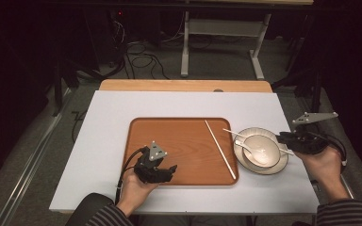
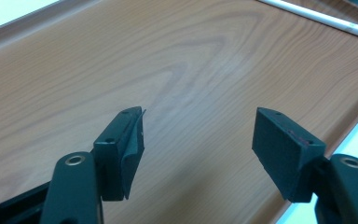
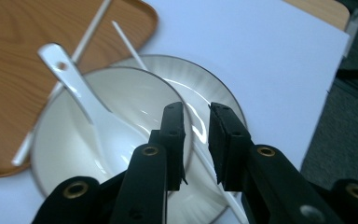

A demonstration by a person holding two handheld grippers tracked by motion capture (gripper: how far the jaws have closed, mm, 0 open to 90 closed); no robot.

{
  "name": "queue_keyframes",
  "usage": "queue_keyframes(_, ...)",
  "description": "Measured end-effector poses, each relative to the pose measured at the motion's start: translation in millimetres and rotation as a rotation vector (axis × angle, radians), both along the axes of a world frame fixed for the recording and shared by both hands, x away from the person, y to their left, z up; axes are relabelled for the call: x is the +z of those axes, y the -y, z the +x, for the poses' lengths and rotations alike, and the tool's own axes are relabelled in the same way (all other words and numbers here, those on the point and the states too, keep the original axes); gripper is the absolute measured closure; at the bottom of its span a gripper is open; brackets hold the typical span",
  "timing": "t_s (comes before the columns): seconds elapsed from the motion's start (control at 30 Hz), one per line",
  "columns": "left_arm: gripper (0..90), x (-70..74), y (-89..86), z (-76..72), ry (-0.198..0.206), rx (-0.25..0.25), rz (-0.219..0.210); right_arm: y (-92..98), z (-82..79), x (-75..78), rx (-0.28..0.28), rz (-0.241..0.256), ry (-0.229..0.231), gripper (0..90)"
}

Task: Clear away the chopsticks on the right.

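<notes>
High view puts the wooden tray at the middle of the white table, and every place below is told from that tray. Nearest the person, the left gripper hovers over the tray's near left part, held in the left hand that comes in over the tray's near edge. Its jaws stand wide apart and hold nothing; the left gripper view shows bare wood grain between them.

Along the tray's right side lies one white chopstick, running from the far middle toward the near right corner. In the left gripper view the same chopstick crosses the far corner.

Just off the tray's right edge sits a white plate on the table, with a white bowl on it. A white spoon rests in the bowl, its handle pointing back toward the tray. A second chopstick lies across bowl and plate, its tip over the tray's right rim.

Right of the plate, farthest from the tray, the right gripper reaches in at the bowl's rim. In the right gripper view its jaws are nearly together, a narrow gap left between them, with the second chopstick running underneath that gap; whether they touch it I cannot tell.
</notes>
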State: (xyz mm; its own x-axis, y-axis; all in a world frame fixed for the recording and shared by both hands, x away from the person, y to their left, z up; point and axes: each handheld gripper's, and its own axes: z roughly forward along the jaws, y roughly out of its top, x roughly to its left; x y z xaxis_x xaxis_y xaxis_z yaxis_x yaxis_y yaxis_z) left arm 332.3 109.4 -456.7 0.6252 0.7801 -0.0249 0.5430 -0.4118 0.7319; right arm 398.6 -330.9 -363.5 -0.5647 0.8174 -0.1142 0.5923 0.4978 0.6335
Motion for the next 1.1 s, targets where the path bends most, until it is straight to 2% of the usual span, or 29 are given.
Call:
queue_keyframes(0.13,34.2,0.1,0.1,-0.4,0.001,0.001,0.0,15.4,7.5,-12.4,-0.028,0.019,-0.031,77.4)
queue_keyframes(0.37,34.2,-1.0,0.9,1.1,-0.003,0.004,0.003,29.6,16.6,-35.2,-0.039,-0.02,-0.106,77.3)
queue_keyframes(0.57,34.2,-1.0,1.2,0.2,-0.001,0.004,0.005,26.6,20.0,-43.1,-0.025,-0.052,-0.136,76.2)
queue_keyframes(0.63,34.2,-1.1,1.4,0.1,-0.002,0.004,0.003,23.0,21.2,-45.4,-0.009,-0.074,-0.151,75.4)
queue_keyframes(0.67,34.2,-1.2,1.4,0.2,-0.003,0.004,0.004,19.4,23.2,-47.9,0.006,-0.101,-0.16,74.2)
queue_keyframes(0.77,34.2,-1.1,1.2,0.2,0.0,0.002,0.006,17.0,26.4,-50.5,0.005,-0.121,-0.174,73.8)
queue_keyframes(0.97,34.1,-0.8,1.3,-0.5,0.002,-0.003,0.007,13.3,33.0,-57.3,0.008,-0.144,-0.207,73.9)
queue_keyframes(1.1,34.2,-0.9,1.1,-0.1,0.002,0.0,0.006,13.7,34.9,-58.0,0.011,-0.149,-0.21,76.7)
